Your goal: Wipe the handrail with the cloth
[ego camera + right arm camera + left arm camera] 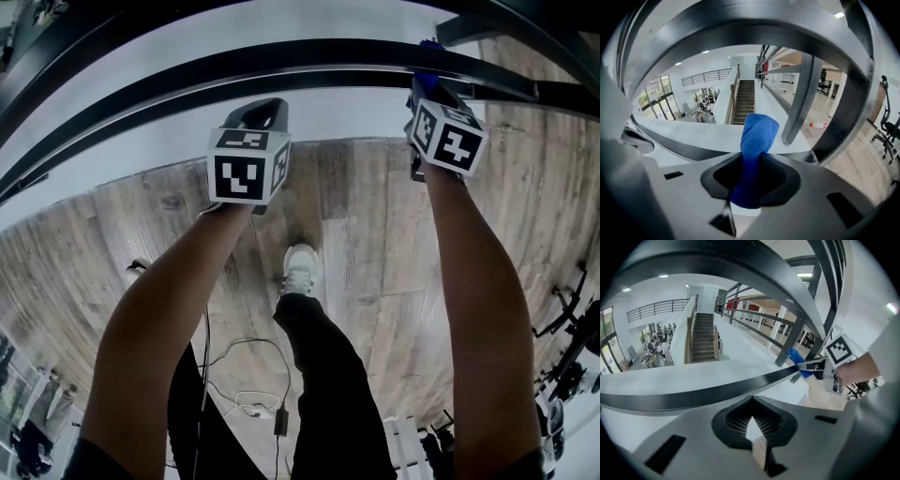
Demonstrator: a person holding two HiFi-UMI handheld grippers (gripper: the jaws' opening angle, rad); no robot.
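My right tongs (750,190) are clamped on the blue terry cloth (757,136). Its free end stands up past the tips and seems to rest on the dark flat metal handrail (682,146) just ahead of them. The rail's long axis runs crosswise to these jaws, leftward toward my left tongs (255,120), which are closed on nothing just short of the same rail. The right hand carries the cloth, so I judge the wipe should travel sideways along the rail.

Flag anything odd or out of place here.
A small bottle-like item lies on the wooden floor past the railing post, and loose cable trails near the person's shoe. Nothing else stands out.
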